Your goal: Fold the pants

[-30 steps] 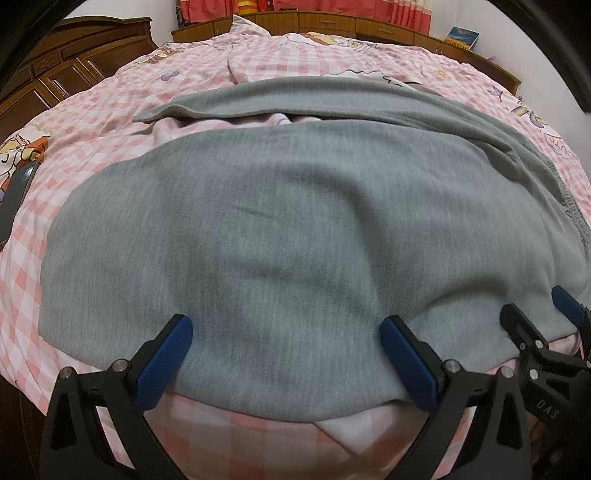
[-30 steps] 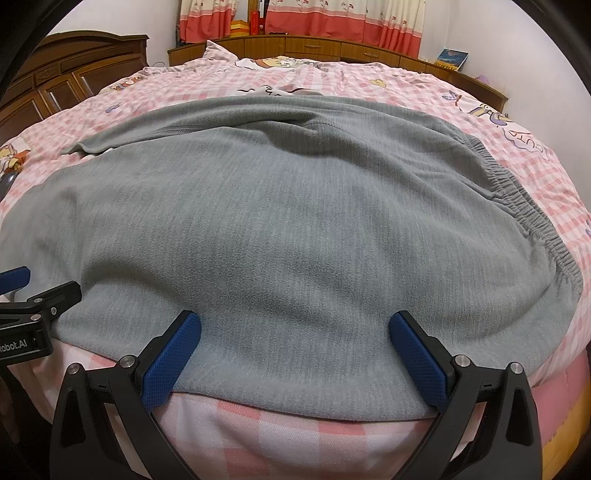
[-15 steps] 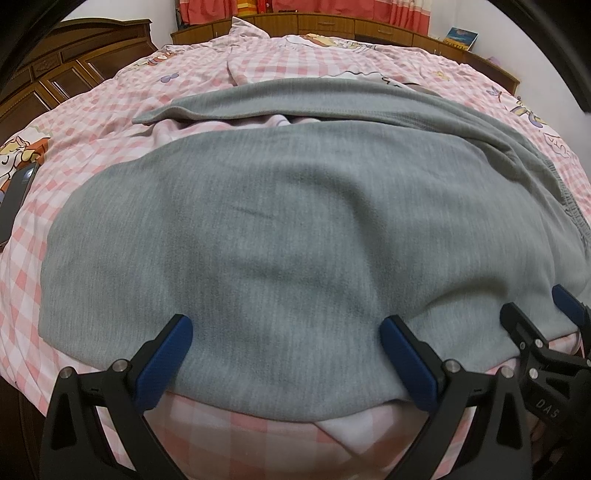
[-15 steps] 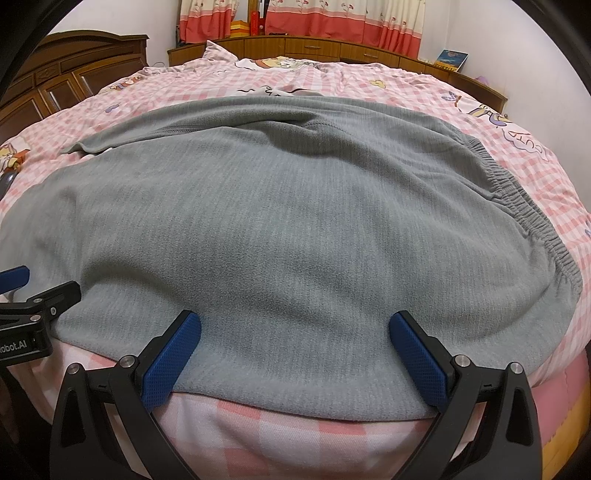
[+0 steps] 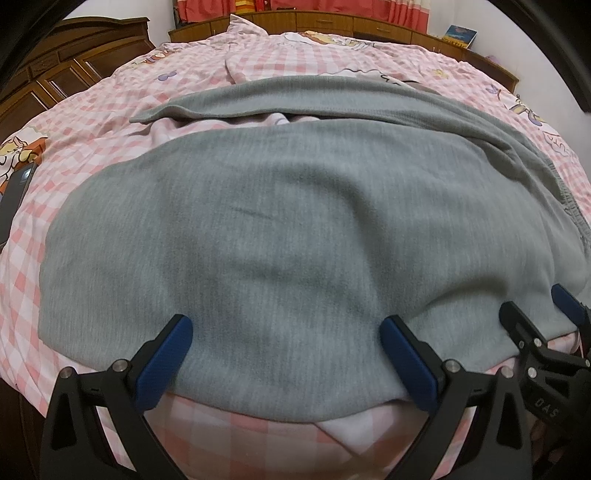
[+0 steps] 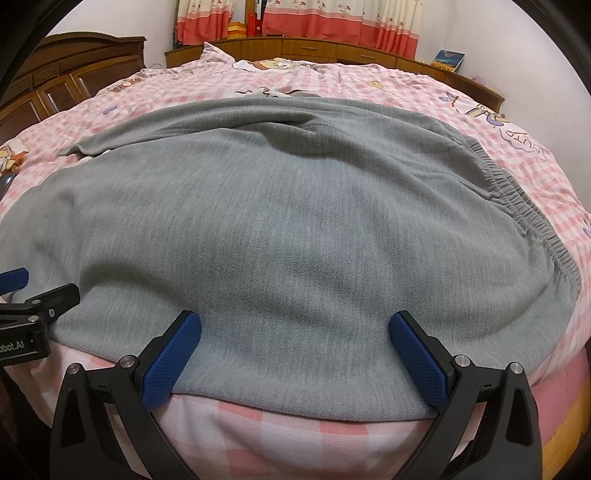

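Showing gray pants (image 5: pixel 280 221) spread flat across a bed (image 5: pixel 92 110) covered in a pink checked sheet, with their near hem lying along the bed's near edge. The elastic waistband (image 6: pixel 524 206) sits toward the bed's right edge. One leg (image 5: pixel 258 99) lies farther back, apart from the nearer leg at its cuff end, and a strip of sheet shows between them.

The left gripper (image 5: pixel 284 354) is at the near edge, its fingers (image 5: pixel 164 363) spread wide on either side of the near hem. The blue pads rest at the fabric edge without pinching it. The right gripper (image 6: pixel 293 354) stands just beside it along the same edge, nearer the waistband. Its fingers (image 6: pixel 171 360) are also wide apart, with the hem running between them and nothing gripped. Each gripper appears at the margin of the other's view: the right one (image 5: pixel 546 332) at the lower right of the left wrist view, the left one (image 6: pixel 33 302) at the lower left of the right wrist view.

A dark phone (image 5: pixel 14 199) lies near the bed's left edge, well apart from the pants. Wooden cabinets (image 6: pixel 74 85) stand beyond the left side, and red and white curtains (image 6: pixel 332 18) hang behind the far end.
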The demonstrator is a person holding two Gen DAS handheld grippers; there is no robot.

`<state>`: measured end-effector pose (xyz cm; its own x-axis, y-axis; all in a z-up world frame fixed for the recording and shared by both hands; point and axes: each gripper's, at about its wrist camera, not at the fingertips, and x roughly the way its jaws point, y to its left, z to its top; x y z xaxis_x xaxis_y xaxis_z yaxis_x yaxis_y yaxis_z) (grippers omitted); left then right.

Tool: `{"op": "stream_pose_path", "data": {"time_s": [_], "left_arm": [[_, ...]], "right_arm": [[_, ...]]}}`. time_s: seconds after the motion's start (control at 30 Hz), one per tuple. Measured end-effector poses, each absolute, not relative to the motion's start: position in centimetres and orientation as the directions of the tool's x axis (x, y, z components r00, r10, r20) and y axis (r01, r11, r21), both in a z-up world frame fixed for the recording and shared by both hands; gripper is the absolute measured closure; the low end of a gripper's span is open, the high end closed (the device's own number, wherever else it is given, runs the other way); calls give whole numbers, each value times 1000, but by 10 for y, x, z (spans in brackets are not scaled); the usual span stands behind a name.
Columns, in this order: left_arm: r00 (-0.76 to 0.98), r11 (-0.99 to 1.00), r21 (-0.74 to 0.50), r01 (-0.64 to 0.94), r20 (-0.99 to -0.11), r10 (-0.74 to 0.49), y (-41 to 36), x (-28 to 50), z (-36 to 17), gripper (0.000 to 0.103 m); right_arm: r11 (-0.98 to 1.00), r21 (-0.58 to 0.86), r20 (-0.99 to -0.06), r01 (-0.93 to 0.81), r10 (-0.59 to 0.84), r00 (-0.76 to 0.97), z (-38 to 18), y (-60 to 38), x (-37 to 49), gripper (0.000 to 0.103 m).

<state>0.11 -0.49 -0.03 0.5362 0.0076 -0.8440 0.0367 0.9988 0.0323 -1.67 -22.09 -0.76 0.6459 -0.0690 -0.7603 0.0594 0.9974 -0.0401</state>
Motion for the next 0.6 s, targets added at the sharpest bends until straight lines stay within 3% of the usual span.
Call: {"op": "stream_pose_path", "data": {"time_s": [0.23,0.6], "left_arm": [[536,998,29,47,-844,-1,-5,0,-2,0],[543,993,54,105,-840,-12,-6,-1,14,1]], "right_arm": [[997,-45,-769,57,-71,636,-9,-220,-15,0],[997,20,-823,-72,57,566,5,-236,-9,1]]}}
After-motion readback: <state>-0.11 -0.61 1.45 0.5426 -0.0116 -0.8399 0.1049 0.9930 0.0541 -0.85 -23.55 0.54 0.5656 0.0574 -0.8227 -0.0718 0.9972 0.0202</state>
